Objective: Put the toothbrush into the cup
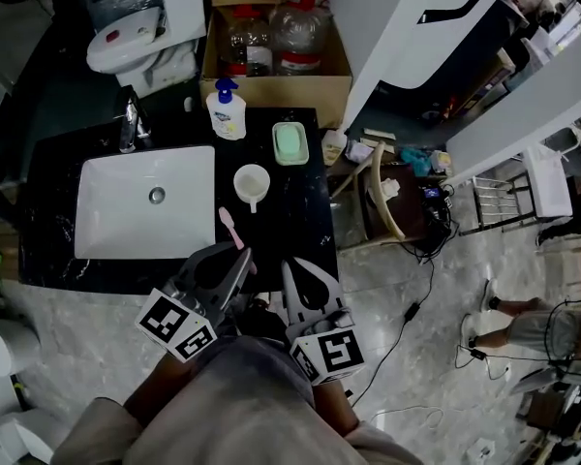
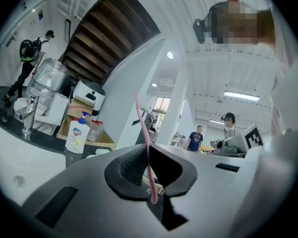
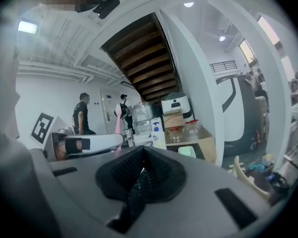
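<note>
A pink toothbrush (image 1: 230, 228) sticks out over the black counter's front edge, its head pointing toward the white cup (image 1: 252, 184). My left gripper (image 1: 243, 254) is shut on its handle. In the left gripper view the thin pink toothbrush (image 2: 143, 128) stands upright, pinched between the dark pads. The cup stands upright just right of the sink, a short way beyond the brush head. My right gripper (image 1: 289, 265) hovers beside the left one at the counter's front edge, shut with nothing in it. From the right gripper view I see the left gripper (image 3: 87, 144) and the toothbrush (image 3: 118, 125).
A white sink (image 1: 111, 223) with a faucet (image 1: 129, 122) fills the counter's left part. Behind the cup stand a soap dispenser (image 1: 226, 110) and a green soap dish (image 1: 290, 142). A cardboard box (image 1: 276, 85) of bottles and a toilet (image 1: 140, 42) lie beyond.
</note>
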Available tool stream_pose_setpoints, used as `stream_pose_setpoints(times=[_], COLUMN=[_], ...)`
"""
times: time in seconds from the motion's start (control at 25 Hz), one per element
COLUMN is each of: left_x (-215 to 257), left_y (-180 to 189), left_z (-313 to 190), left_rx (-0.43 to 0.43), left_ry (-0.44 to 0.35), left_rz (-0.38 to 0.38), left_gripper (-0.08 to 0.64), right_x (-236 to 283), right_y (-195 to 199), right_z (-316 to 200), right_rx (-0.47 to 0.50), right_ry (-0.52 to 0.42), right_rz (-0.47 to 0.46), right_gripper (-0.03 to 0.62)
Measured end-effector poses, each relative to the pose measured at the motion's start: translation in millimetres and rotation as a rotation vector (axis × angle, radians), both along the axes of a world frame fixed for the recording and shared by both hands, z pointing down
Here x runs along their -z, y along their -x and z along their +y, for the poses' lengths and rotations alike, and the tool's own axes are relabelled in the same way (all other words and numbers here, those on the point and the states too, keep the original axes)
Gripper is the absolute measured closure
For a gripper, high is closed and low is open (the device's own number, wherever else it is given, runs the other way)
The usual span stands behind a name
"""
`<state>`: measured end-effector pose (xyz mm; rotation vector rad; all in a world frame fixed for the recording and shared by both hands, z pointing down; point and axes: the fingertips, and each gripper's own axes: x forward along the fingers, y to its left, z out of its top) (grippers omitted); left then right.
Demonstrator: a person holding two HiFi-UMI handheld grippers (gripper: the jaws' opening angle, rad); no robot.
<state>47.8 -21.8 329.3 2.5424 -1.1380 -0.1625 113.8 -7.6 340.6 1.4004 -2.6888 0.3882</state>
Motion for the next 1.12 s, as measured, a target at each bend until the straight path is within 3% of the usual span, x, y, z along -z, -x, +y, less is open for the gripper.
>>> stream_pose_setpoints(times=[0.36,1.12], left_x=[-3.5,6.3], left_y=[-14.0,29.6], left_z=[-15.9,-75.0], left_rx=[-0.012,-0.008], left_ry=[0.019,-0.007], left_rz=[-0.011,0.029], left_gripper=[0.537,0.537], right_x=[-13.5,-3.0], right_y=[-10.8,23.1], right_z=[-18.6,-62.6], right_rx=[0.010,-0.035], right_ry=[0.042,0.042], right_rz=[-0.030,0.009], right_gripper=[0.586,0.586])
